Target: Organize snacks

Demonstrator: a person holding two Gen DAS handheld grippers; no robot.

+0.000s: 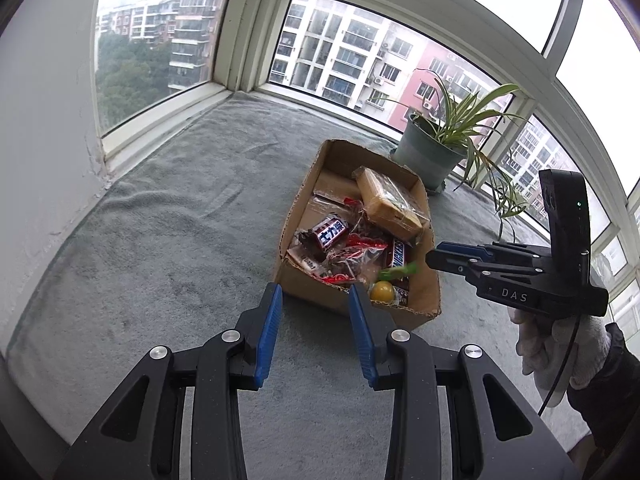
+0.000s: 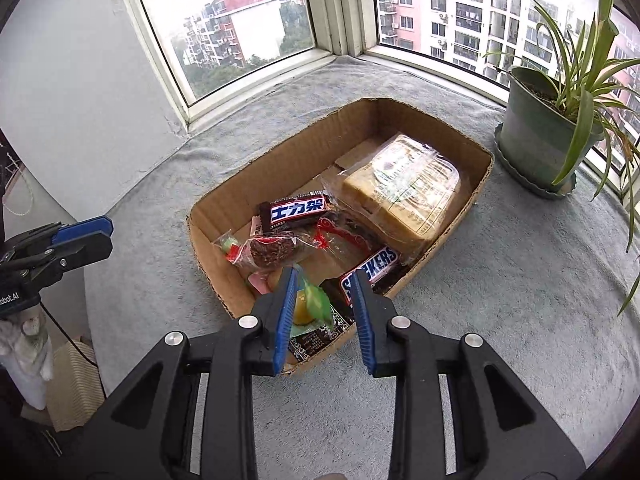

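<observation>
A: Several snacks fill the cardboard box (image 2: pixel 280 152). Both grippers?
B: Left gripper (image 1: pixel 316 300) and right gripper (image 2: pixel 326 292) gape, released. The green-wrapped candy (image 2: pixel 316 300) below looks light and crinkly; pinch its twisted end.

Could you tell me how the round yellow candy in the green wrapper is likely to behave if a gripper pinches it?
The yellow candy looks ball-shaped, so it may roll or squirt sideways. Its green wrapper looks thin and floppy, probably easier to pinch. It is likely light.
</observation>
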